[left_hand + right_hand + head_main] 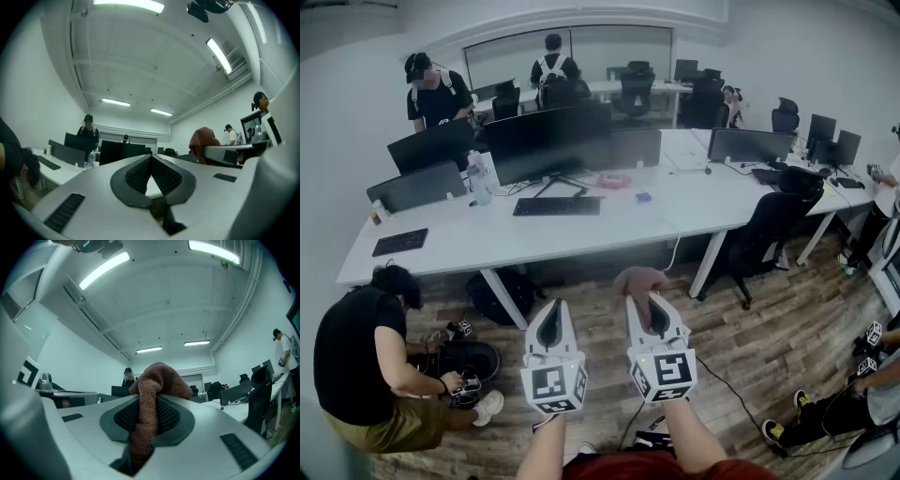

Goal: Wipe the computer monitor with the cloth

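A large black computer monitor (548,141) stands on the long white desk (609,220), well ahead of both grippers. My right gripper (649,302) is shut on a reddish-brown cloth (639,279); in the right gripper view the cloth (152,401) bunches above the pads and hangs down between them. My left gripper (549,323) is held beside it, its jaws shut with nothing between them (150,169). Both grippers hover over the wooden floor, short of the desk's near edge. The cloth (204,138) also shows at the right in the left gripper view.
A keyboard (557,206), a water bottle (479,180) and more monitors (417,186) are on the desk. A person (370,361) crouches at the lower left by a black bag (473,361). A black office chair (769,225) stands at the right. Cables run over the floor.
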The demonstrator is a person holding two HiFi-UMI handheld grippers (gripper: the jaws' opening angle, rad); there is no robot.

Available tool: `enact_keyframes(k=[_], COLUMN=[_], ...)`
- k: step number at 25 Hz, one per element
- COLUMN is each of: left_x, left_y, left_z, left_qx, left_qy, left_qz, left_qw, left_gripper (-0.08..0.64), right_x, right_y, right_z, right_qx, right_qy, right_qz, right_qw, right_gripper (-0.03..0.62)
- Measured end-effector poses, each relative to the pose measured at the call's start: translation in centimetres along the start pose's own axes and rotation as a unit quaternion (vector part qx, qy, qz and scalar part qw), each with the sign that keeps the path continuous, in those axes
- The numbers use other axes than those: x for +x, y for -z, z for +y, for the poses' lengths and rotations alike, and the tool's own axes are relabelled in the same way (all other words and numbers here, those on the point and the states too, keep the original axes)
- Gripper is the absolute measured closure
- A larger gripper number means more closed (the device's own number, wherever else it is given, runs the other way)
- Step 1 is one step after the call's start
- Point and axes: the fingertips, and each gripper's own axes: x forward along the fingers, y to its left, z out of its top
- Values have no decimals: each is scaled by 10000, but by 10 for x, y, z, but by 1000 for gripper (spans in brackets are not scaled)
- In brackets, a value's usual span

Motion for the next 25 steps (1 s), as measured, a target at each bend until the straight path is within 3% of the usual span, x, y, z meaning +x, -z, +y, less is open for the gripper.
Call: enact_keyframes(k=[13, 25], left_x=[12, 44], left_y=[3, 2], left_z=[-19, -76], left_qx=[12, 225], left_qy=[-44, 69], left_qz=[16, -85], left_qw=[10000, 9997], left_gripper=[537, 537], right_x=[3, -3], right_y=[6, 7], right_z=[-26, -80], right_qx=[41, -42], right_qy=[-36, -5], right_qz=[-18, -195], right_qw=[10000, 9998], right_gripper=[515, 515])
